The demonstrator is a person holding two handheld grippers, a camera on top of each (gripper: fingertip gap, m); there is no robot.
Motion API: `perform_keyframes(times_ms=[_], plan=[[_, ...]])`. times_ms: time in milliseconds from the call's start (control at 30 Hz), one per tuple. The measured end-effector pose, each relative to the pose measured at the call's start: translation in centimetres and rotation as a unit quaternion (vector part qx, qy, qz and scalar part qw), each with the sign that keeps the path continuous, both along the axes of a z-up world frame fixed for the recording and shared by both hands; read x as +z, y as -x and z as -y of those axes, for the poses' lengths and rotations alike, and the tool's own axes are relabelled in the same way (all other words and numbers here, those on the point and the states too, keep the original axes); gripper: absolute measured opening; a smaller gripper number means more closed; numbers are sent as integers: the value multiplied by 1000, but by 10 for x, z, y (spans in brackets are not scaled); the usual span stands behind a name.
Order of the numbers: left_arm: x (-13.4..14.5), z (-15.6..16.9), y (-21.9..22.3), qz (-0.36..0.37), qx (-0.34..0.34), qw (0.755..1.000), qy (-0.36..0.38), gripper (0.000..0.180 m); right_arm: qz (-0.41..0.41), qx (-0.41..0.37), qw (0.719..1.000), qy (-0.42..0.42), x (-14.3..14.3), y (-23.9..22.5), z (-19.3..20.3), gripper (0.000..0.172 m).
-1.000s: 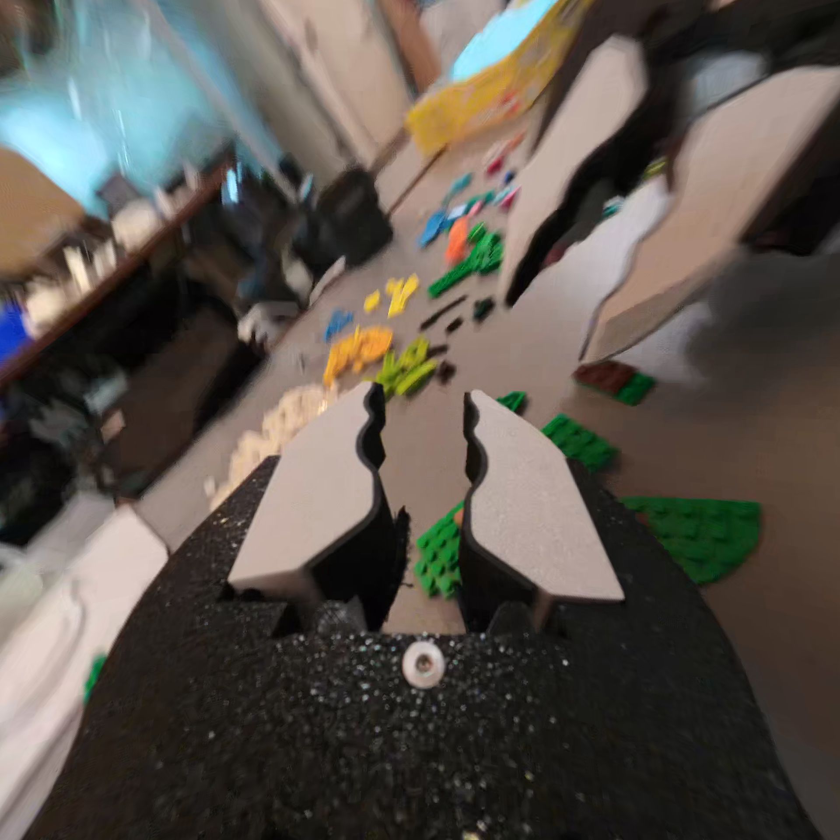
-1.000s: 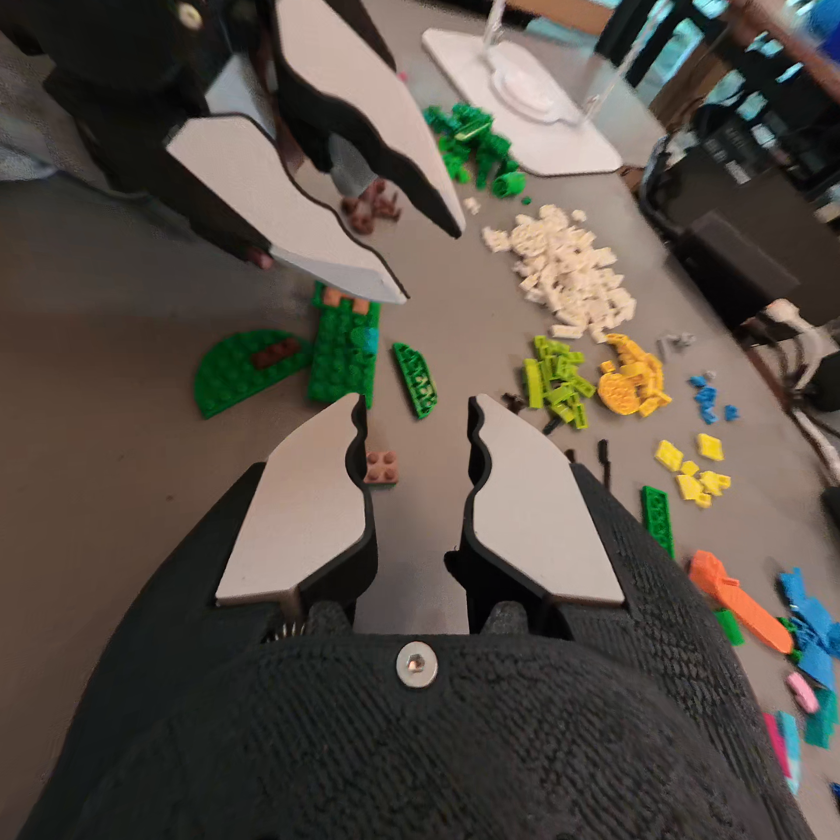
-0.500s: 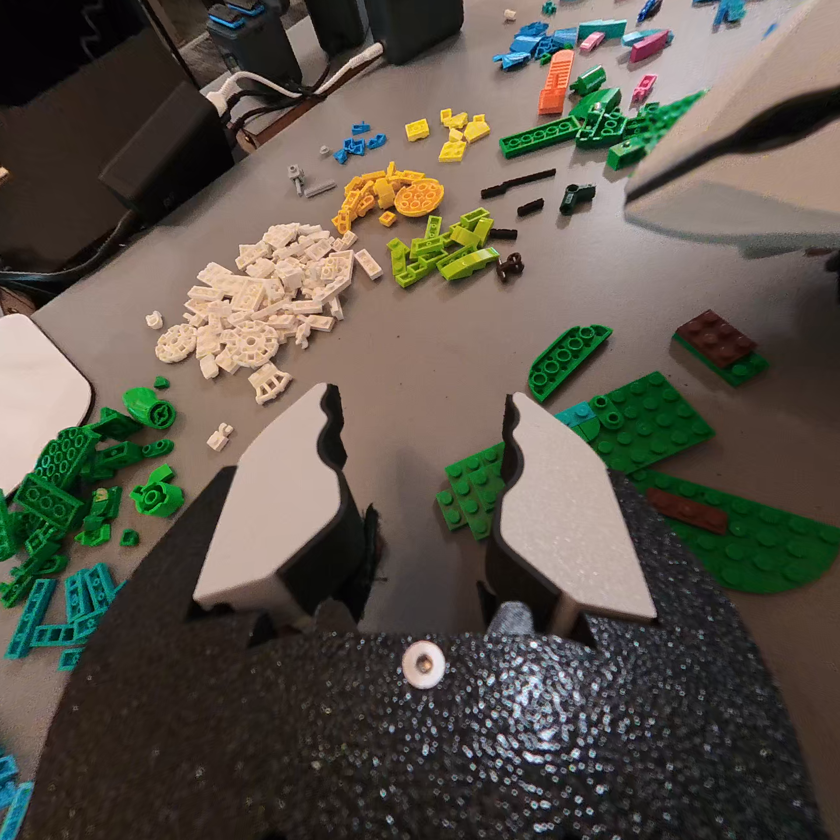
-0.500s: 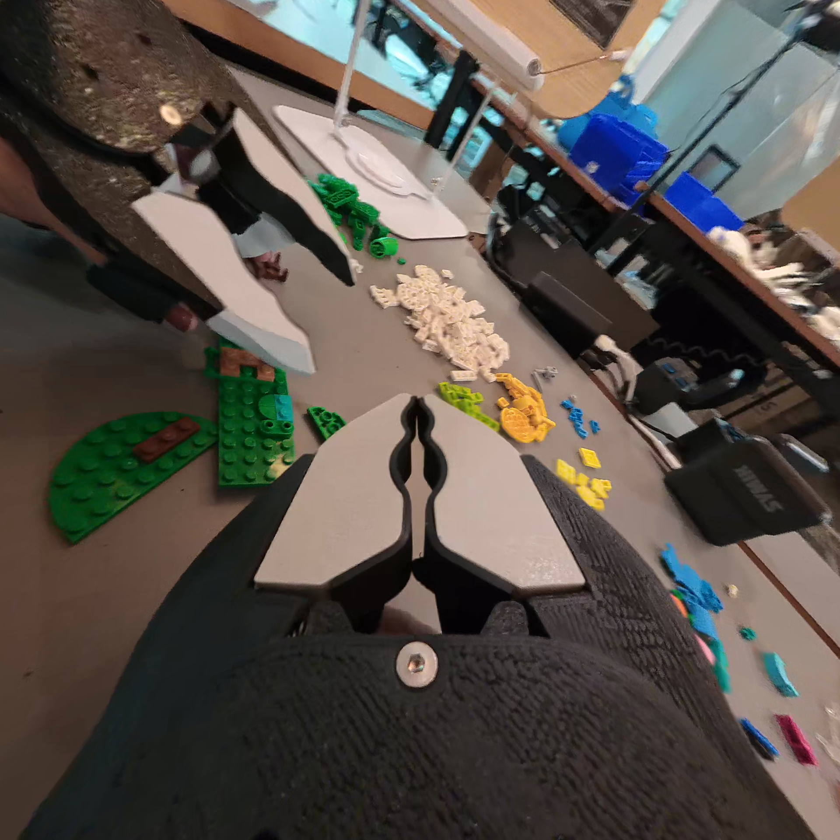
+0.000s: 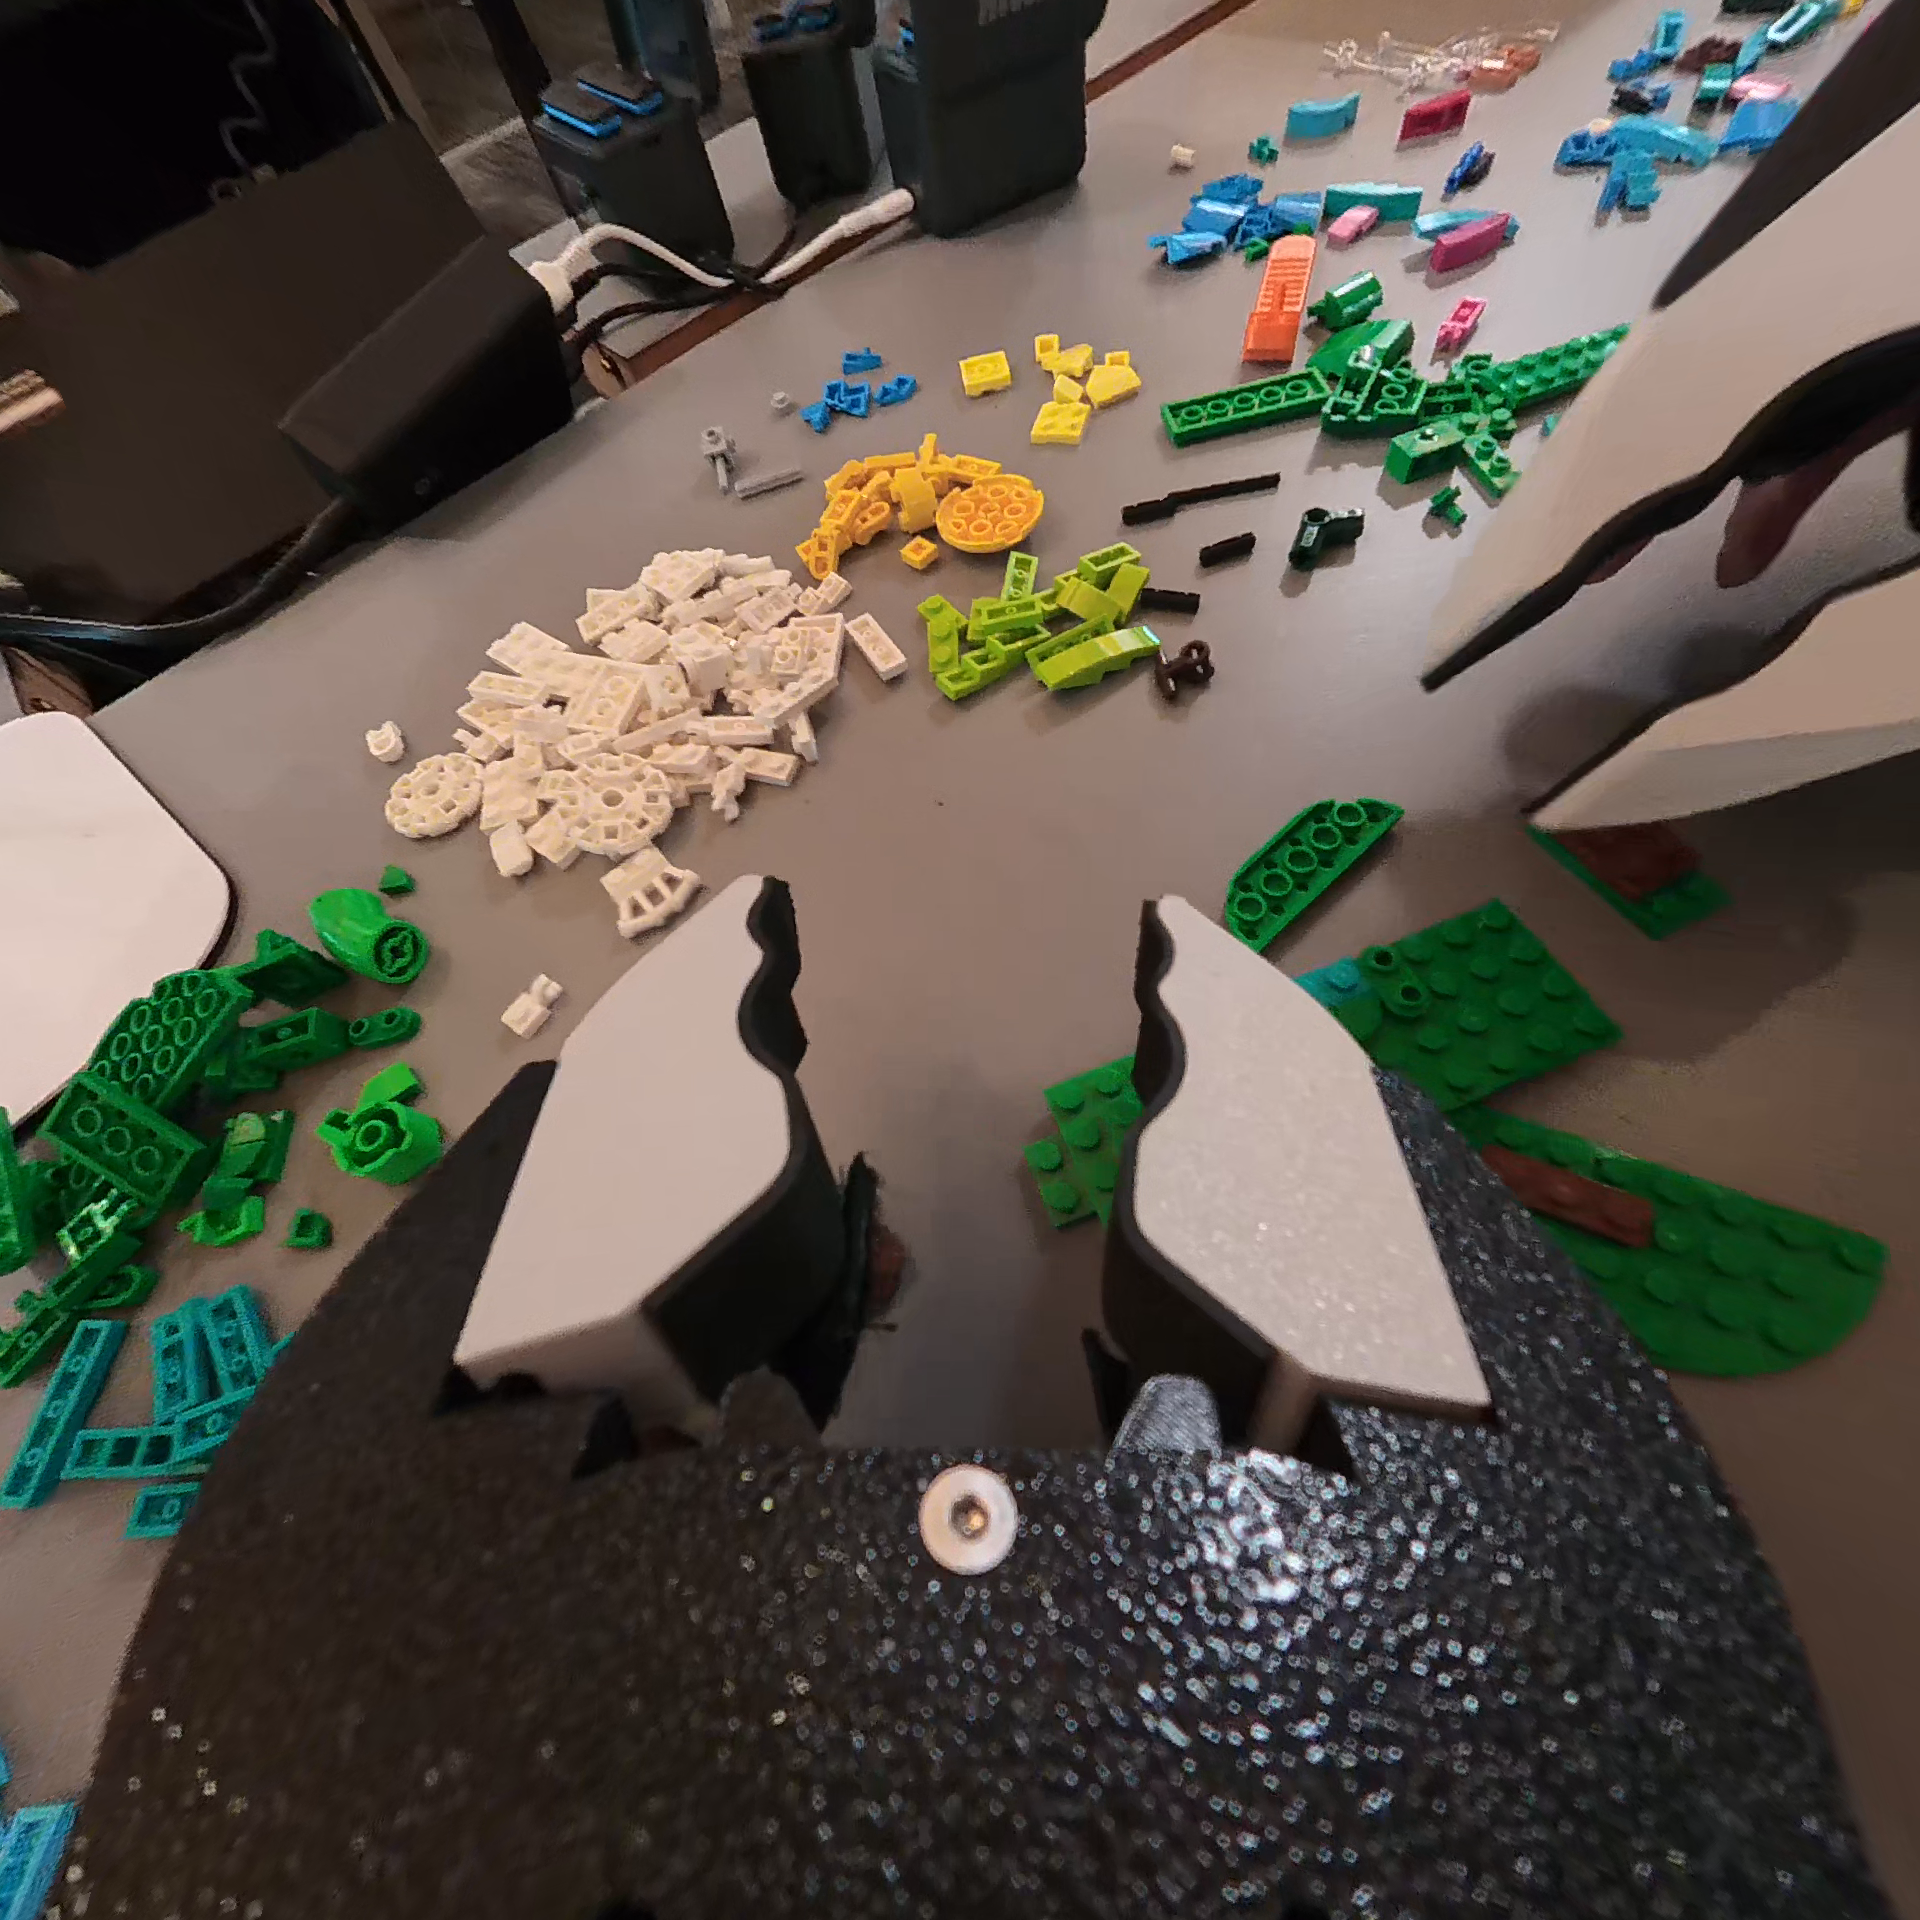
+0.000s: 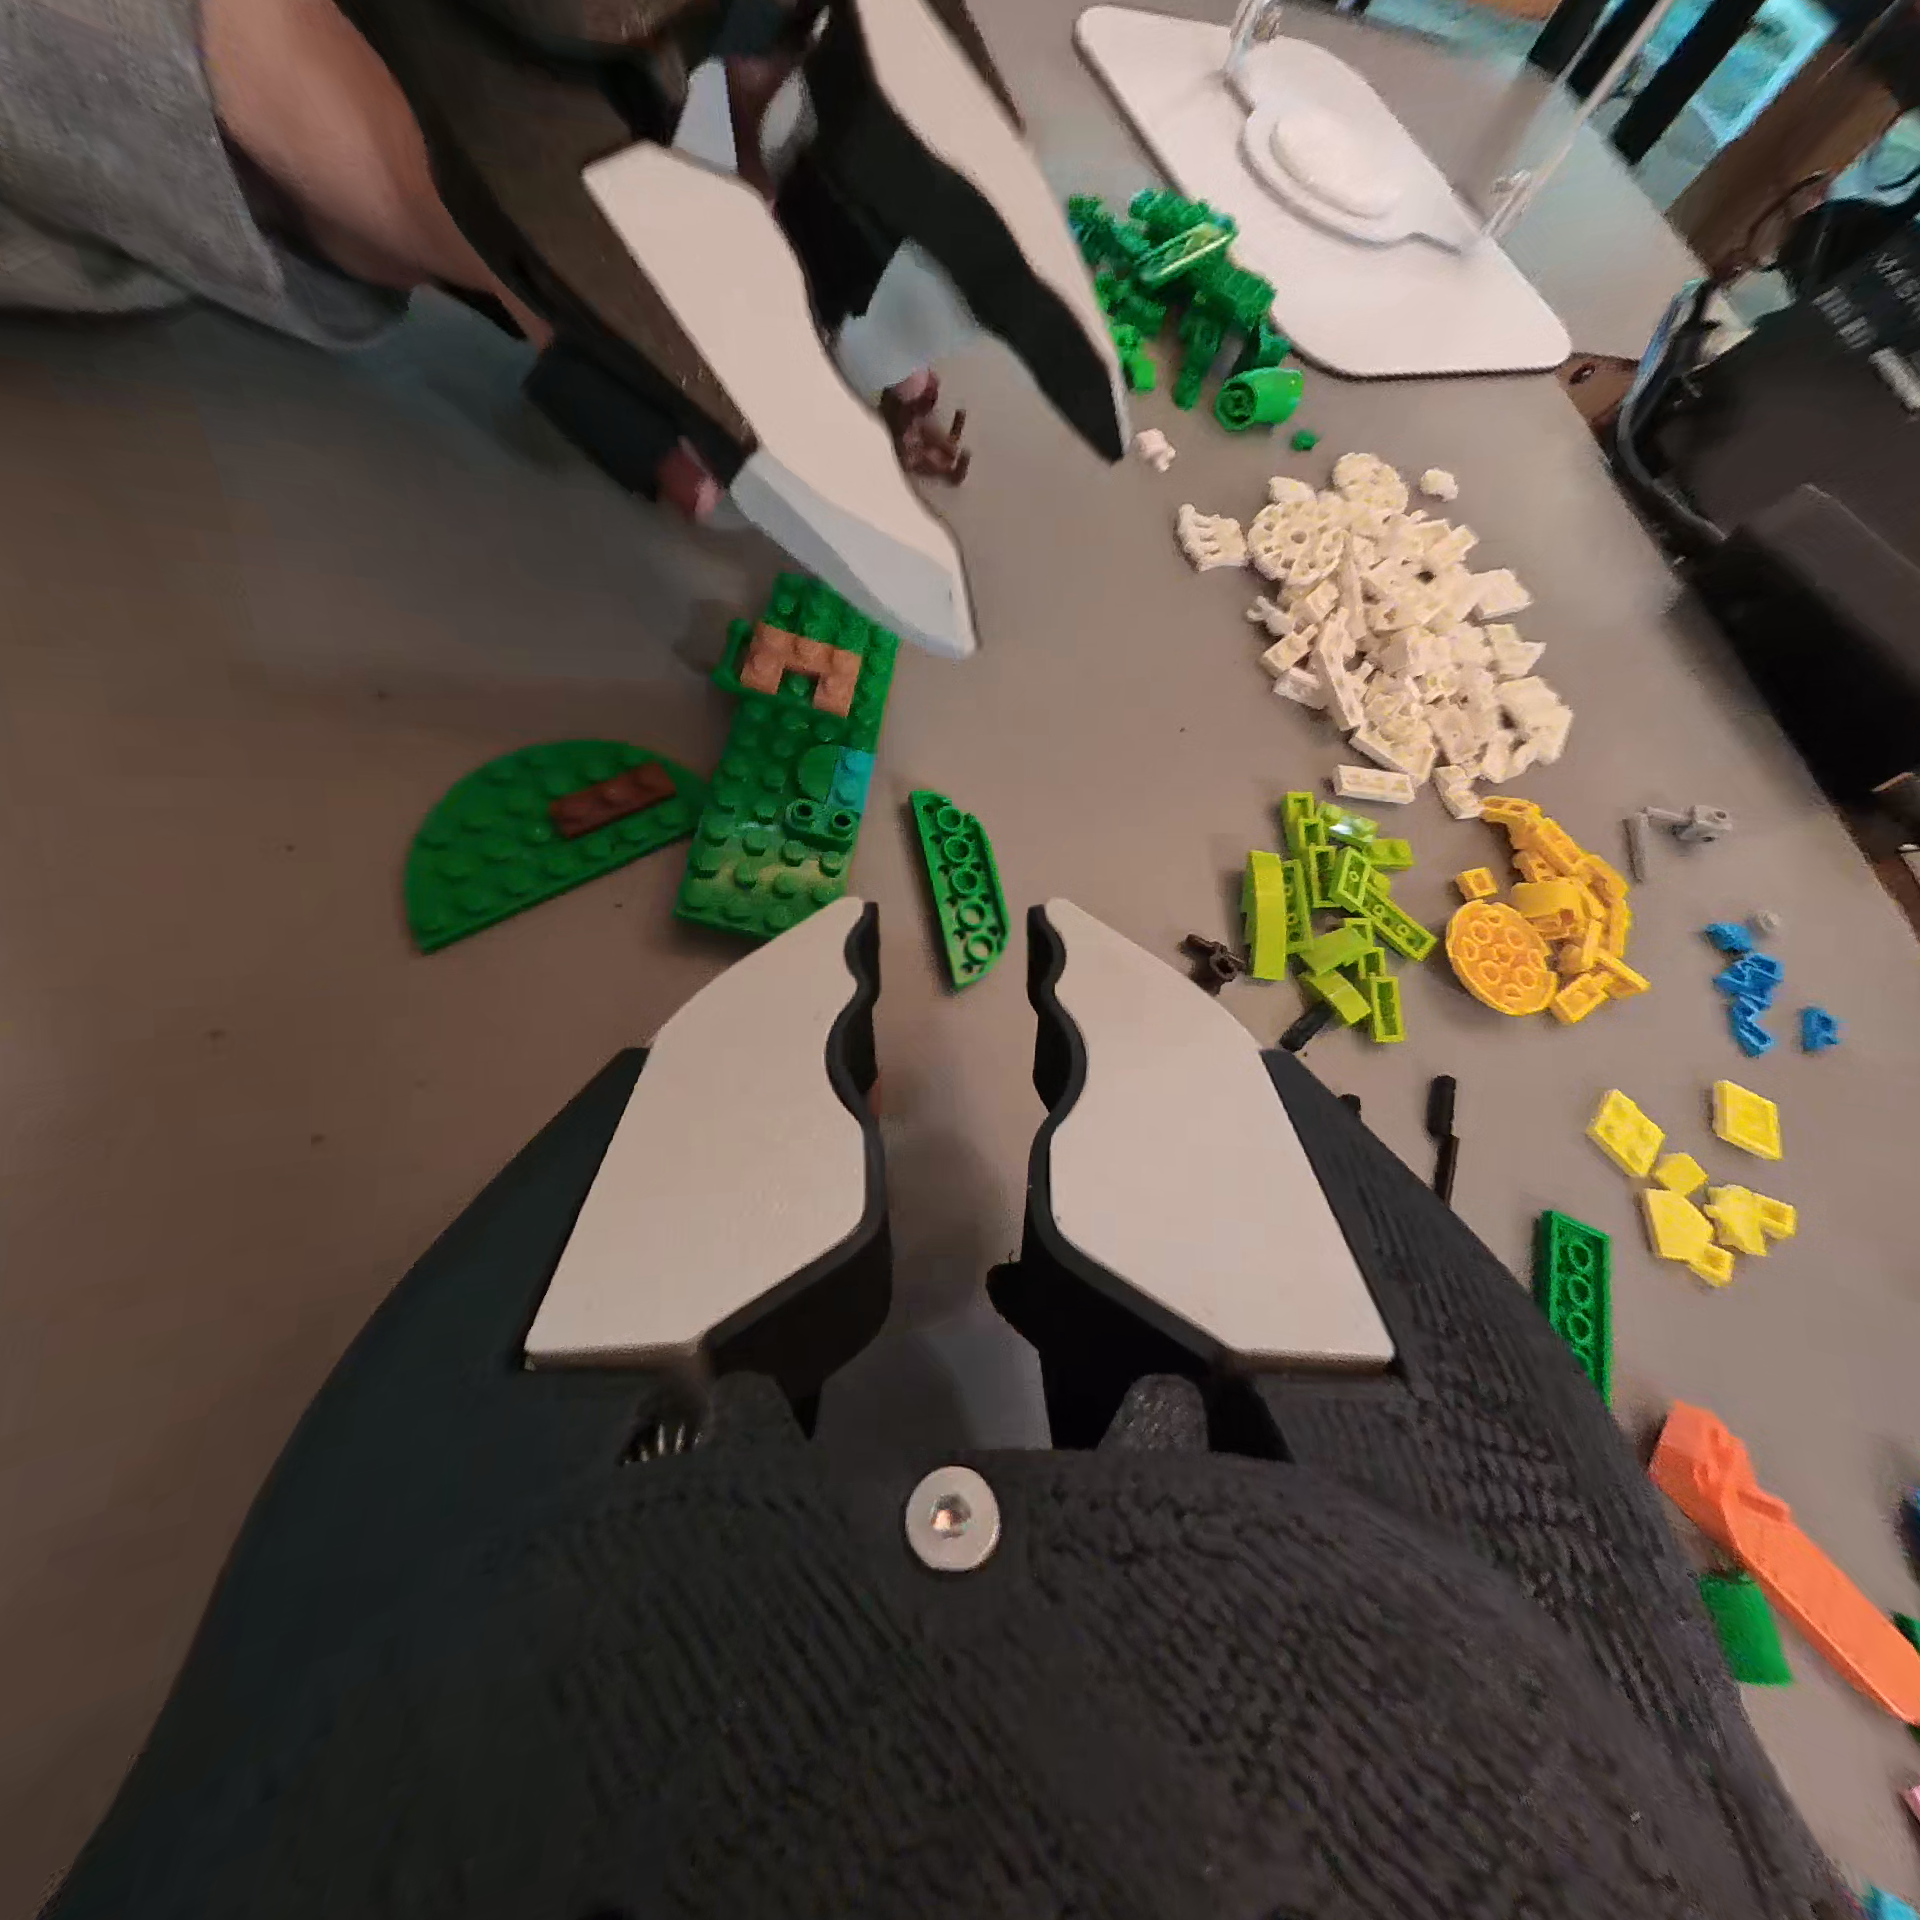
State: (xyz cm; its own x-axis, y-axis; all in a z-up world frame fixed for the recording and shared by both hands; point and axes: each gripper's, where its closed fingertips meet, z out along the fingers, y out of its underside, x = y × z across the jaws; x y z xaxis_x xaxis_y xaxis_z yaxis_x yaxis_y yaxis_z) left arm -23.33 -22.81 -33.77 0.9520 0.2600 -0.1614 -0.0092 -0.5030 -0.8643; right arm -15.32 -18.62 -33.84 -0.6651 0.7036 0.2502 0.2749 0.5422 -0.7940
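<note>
The right tool (image 6: 951, 940) hangs over the grey desk (image 6: 260, 1091) with its fingers moderately apart and nothing between the pads. A curved green plate (image 6: 961, 888) lies studs-down on the desk just beyond the fingertips, roughly in line with the gap. To its left sits a green baseplate assembly (image 6: 790, 800) carrying a brown arch piece (image 6: 795, 665), touching a half-round green plate (image 6: 520, 842).

The left tool (image 5: 961, 925) is spread wide and empty, raised over a bare patch of desk beside the same assembly. Farther out, loose bricks lie in colour-sorted heaps, likely so that parts can be found quickly: white bricks (image 5: 644, 707), lime bricks (image 5: 1039, 623) and orange-yellow bricks (image 5: 914, 499).
</note>
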Motion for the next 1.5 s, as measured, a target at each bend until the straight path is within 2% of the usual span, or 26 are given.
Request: perform_keyframes(times_ms=[133,267,400,467,600,667,767,900,967,1033,1067,1133,1233,1333,1400,1500], plan=[[11,1,4,-8,1,1000,-29,59,80,31,996,-12,-15,-3,-2,30],[24,1,5,-26,-4,998,-63,54,123,40,992,-5,-23,5,-3,33],[34,3,9,-38,4,996,-86,51,158,83,980,89,-6,-3,25,32],[37,4,10,-35,4,995,-96,50,167,74,979,94,-5,-3,32,40],[41,3,8,-28,-3,994,-110,47,220,65,971,60,-21,-10,43,53],[40,2,6,-29,-8,993,-110,47,222,42,974,31,-30,-5,41,51],[42,1,3,-30,-16,993,-114,47,218,34,975,21,-31,-3,41,33],[44,-2,-4,-15,-38,991,-128,47,172,32,985,2,-28,0,37,33],[44,-3,-8,10,-51,990,-134,52,128,31,991,-10,-22,2,33,33],[46,-5,-11,69,-57,984,-157,70,81,30,996,-15,-13,4,29,33],[50,-7,-14,119,-67,975,-177,81,59,30,998,-18,-8,4,27,32],[57,-8,-23,228,-97,945,-215,91,24,34,999,-15,-1,2,25,32],[59,-6,-23,328,-112,908,-235,92,-29,34,999,-2,11,3,21,32],[46,-6,-36,378,-148,894,-189,84,-88,45,995,14,29,2,22,32],[41,-7,-51,403,-183,881,-164,67,-116,61,991,20,38,-2,25,32],[43,-7,-68,434,-229,855,-167,37,-138,70,988,5,42,-4,27,32]])
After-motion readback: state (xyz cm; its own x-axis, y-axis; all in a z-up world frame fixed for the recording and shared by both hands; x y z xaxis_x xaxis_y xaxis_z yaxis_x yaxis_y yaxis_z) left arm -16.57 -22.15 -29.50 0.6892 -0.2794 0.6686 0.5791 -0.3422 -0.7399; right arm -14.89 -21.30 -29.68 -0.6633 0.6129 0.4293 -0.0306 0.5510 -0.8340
